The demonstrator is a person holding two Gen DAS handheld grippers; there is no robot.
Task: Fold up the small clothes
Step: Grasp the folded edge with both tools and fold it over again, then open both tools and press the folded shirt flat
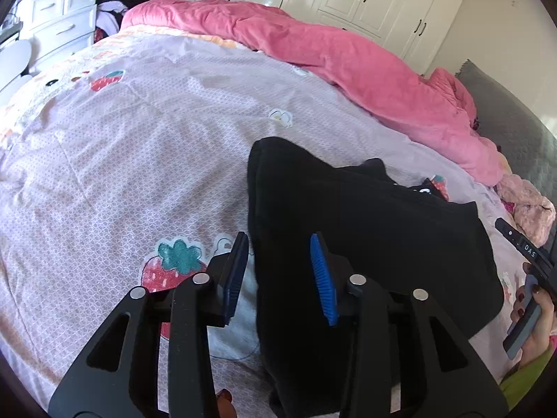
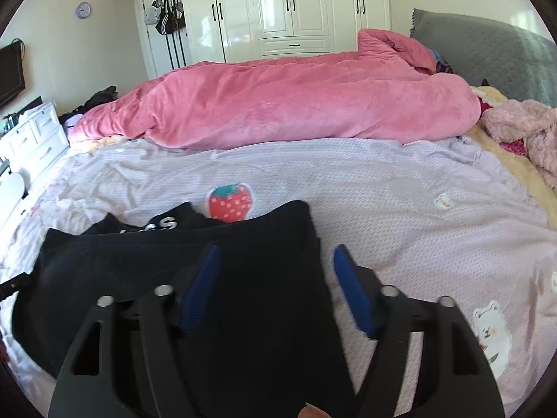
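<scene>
Two tools stand over one black garment (image 1: 365, 230) lying on the lilac bed sheet (image 1: 139, 160). Low in the left wrist frame, the left tool (image 1: 282, 278) is parted narrowly, pads straddling the cloth's left edge without pressing. Low in the right wrist frame, the right tool (image 2: 278, 289) gapes wide over the garment's right edge, gripping nothing.

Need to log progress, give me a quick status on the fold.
Left gripper and right gripper both open, holding nothing. Black garment lies folded on bedsheet. Nothing in the way.
</scene>
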